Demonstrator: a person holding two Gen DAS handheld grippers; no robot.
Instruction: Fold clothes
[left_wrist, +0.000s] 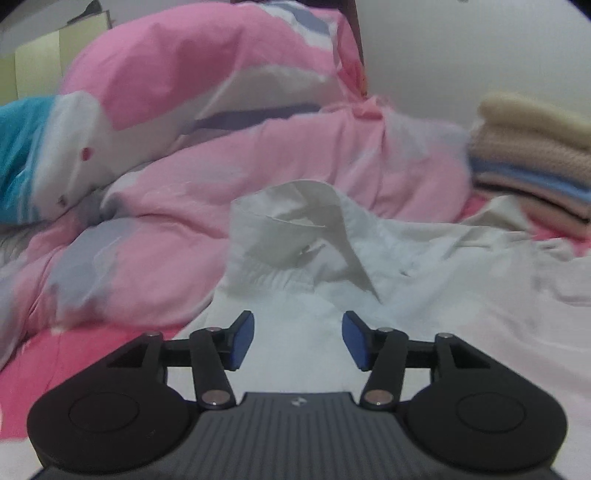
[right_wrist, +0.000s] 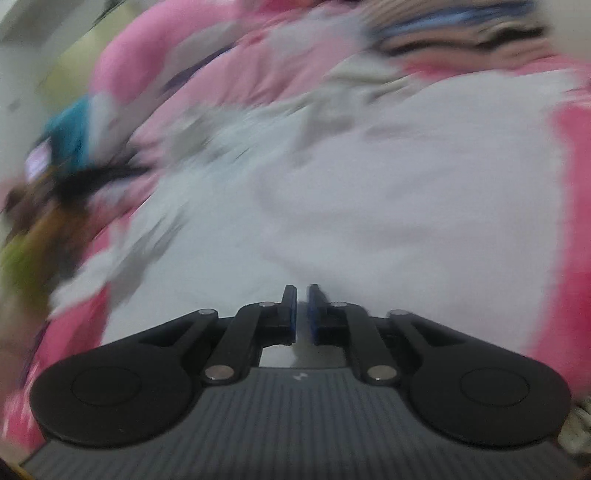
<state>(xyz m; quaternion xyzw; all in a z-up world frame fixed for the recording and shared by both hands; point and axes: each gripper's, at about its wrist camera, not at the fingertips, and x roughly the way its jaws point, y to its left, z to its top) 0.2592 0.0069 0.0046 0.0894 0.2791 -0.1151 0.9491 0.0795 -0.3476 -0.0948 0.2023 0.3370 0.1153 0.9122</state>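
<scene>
Looking along my left gripper (left_wrist: 298, 339), I take the white shirt (left_wrist: 332, 266) as my landmark. To the left of the shirt lies the bunched pink duvet (left_wrist: 207, 173), pushed aside, I think, to leave the shirt some flat room on the pink sheet (left_wrist: 48, 354). The shirt itself is spread across the bed with its collar (left_wrist: 291, 218) standing up at the far end. The left gripper hangs just above the shirt with its blue pads (left_wrist: 242, 341) clearly apart and nothing between them, so it holds nothing. To the right of the shirt, near the wall, sits a pile of folded clothes (left_wrist: 535, 155), probably the finished ones.

The right wrist view is strongly blurred. There my right gripper (right_wrist: 303, 314) is nearly closed, with only a thin gap. A little white cloth seems to sit in this gap, but I cannot tell if the shirt (right_wrist: 388, 192) is really pinched. I judge the folding of this shirt is not yet far.
</scene>
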